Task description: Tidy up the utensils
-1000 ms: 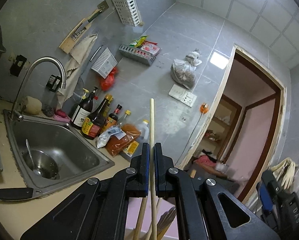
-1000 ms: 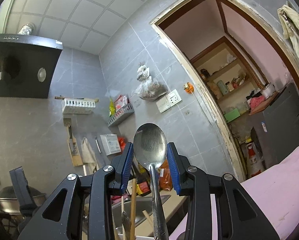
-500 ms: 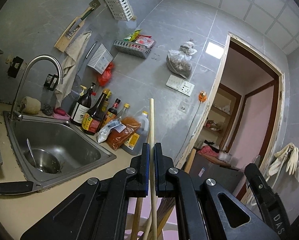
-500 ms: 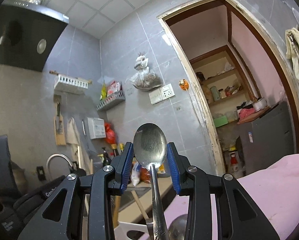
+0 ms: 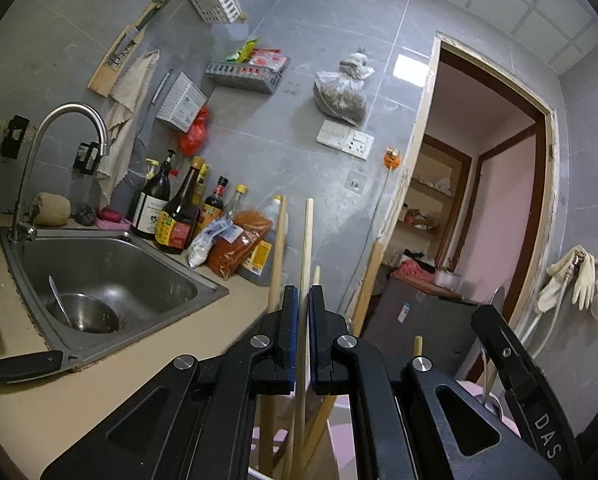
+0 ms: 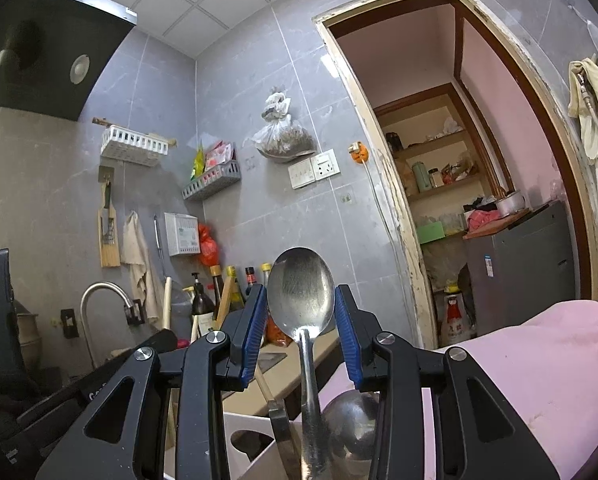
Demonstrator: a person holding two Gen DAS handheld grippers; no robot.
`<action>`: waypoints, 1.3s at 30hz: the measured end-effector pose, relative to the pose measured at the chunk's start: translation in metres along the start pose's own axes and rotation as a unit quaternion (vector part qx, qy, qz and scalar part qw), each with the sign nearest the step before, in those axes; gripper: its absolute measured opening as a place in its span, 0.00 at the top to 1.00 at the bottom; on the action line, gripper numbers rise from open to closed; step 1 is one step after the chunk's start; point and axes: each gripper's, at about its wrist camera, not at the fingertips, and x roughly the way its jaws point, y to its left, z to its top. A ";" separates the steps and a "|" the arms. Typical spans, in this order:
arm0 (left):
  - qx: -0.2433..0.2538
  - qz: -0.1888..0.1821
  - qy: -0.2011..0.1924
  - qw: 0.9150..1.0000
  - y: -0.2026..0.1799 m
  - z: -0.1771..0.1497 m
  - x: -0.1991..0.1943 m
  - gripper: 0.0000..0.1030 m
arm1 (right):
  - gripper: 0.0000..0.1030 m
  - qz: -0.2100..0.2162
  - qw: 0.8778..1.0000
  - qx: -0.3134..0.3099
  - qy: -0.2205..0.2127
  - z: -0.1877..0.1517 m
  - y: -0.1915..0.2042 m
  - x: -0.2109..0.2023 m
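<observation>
In the left wrist view my left gripper [image 5: 303, 300] is shut on a pale wooden chopstick [image 5: 306, 252] that stands upright between the pads. More wooden chopsticks [image 5: 277, 256] stand beside it, lower ends hidden behind the gripper. In the right wrist view my right gripper [image 6: 301, 308] is shut on a steel spoon [image 6: 301, 296], bowl upright between the blue pads, handle running down into a white utensil holder [image 6: 247, 436]. A ladle [image 6: 349, 416] and another utensil [image 6: 279, 424] sit in the holder.
A steel sink [image 5: 99, 276] with a bowl and spoon lies left, under a curved tap [image 5: 59, 128]. Sauce bottles [image 5: 175, 216] and spice packets stand on the beige counter [image 5: 59, 396]. A knife handle [image 5: 23, 364] lies by the sink. A pink cloth [image 6: 539, 372] is right. A doorway [image 5: 479, 200] opens behind.
Both grippers have swung and dropped lower. The white holder and ladle have come into the right wrist view. More chopsticks and the right gripper's arm now show in the left wrist view.
</observation>
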 end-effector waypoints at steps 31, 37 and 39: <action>-0.003 -0.057 0.058 0.997 -0.015 0.013 -0.030 0.59 | 0.40 -0.046 0.999 -0.021 0.009 0.033 -0.013 -0.047; 0.020 -0.053 0.088 0.994 -0.028 0.005 -0.044 0.48 | 0.35 -0.055 0.998 -0.029 0.032 0.043 -0.023 -0.075; 0.033 -0.051 0.100 0.993 -0.034 0.001 -0.050 0.46 | 0.32 -0.054 0.997 -0.031 0.040 0.047 -0.026 -0.083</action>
